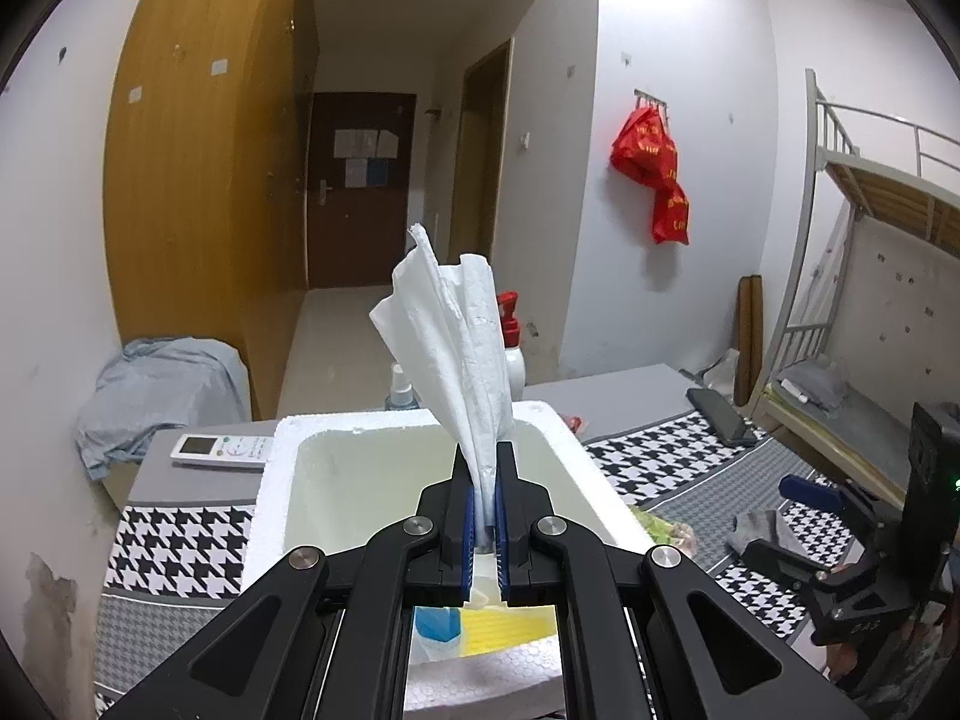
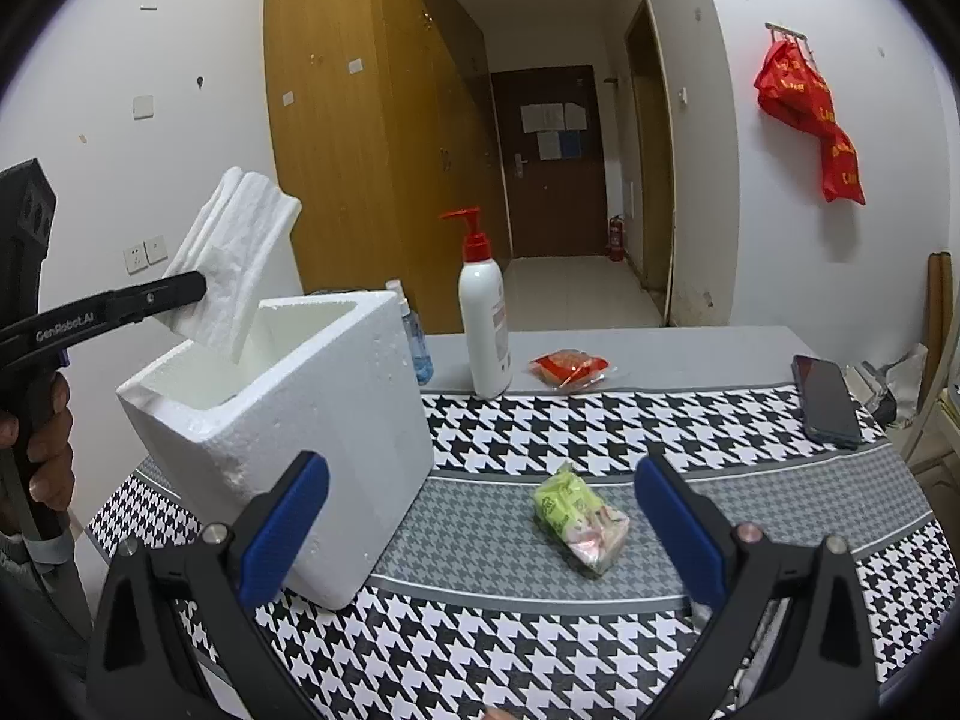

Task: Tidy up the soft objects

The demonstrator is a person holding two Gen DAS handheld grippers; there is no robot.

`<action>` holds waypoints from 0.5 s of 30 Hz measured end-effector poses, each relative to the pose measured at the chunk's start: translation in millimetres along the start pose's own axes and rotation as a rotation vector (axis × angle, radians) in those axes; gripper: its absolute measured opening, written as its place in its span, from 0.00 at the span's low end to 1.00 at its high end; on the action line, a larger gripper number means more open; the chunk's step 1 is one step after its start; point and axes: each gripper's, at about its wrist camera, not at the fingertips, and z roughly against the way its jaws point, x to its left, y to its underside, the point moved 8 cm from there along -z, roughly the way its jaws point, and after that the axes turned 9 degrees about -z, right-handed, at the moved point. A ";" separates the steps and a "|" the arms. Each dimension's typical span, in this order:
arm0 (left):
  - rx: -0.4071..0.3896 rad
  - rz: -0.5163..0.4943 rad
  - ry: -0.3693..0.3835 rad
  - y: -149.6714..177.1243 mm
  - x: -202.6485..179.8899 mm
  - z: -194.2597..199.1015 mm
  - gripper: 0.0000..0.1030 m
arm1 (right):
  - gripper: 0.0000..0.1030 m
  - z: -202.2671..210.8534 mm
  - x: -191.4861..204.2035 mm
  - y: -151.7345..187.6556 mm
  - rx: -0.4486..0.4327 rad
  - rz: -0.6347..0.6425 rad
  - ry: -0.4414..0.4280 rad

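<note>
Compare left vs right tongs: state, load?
Left tongs are shut on the white crumpled paper tissue, held over the white foam box. Right tongs are open and empty, framing the green-and-pink plastic packet on the houndstooth tablecloth. Both have blue pads.

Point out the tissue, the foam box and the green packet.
tissue (image 1: pixel 447 324), left wrist view, middle of its folds
foam box (image 2: pixel 336 420), right wrist view, outer side wall
green packet (image 2: pixel 579 513), right wrist view, its middle

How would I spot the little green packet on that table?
Find the white foam box on the houndstooth tablecloth. Just right of it, on the grey band, lies the green packet. It is crinkly lime green, unlike the red packet farther back.
</note>
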 end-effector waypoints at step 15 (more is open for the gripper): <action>-0.019 0.034 -0.003 0.3 7.6 6.5 0.99 | 1.00 -6.4 -6.3 3.8 0.012 -0.029 -0.016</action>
